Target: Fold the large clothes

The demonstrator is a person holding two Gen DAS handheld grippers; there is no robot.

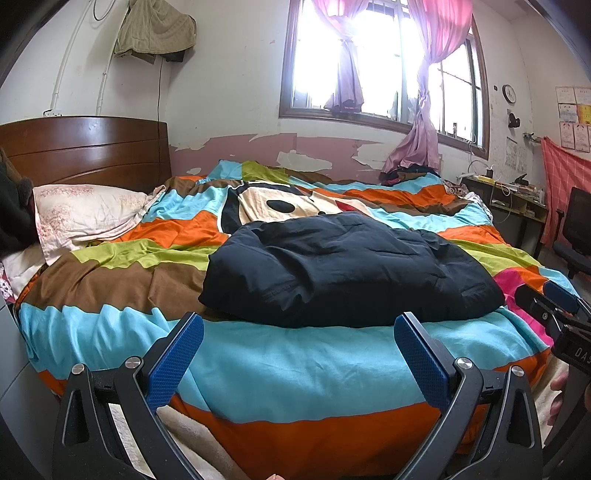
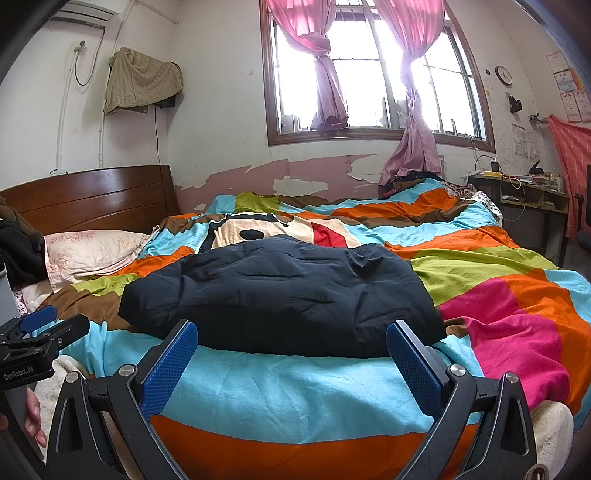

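Hovering at the bed [image 1: 258, 369] edge, left gripper [image 1: 299, 350] and right gripper [image 2: 291, 354] both with jaws spread, gripping nothing. Dark jacket [image 1: 347, 269] is lying bundled on the striped duvet, looking already folded; next move is likely pinching its near corners.

Walls: white up top, pink lower band [image 2: 317, 171] peeling pretty badly under the window
Window: big wood-framed window [image 2: 373, 74] with bars, super bright daylight blowing it out
Curtains: pink curtains [image 2: 321, 55] tied back in knots
Bed: wooden headboard [image 1: 85, 151], floral pillow [image 1: 85, 214], loud striped duvet [image 2: 480, 266] in blue, orange, green, brown and pink
Wall stuff: khaki cloth [image 2: 142, 79] hanging up, round clock [image 2: 503, 75], air conditioner [image 2: 86, 11] in the corner
Right side: cluttered desk [image 2: 532, 192], black office chair [image 1: 576, 236]
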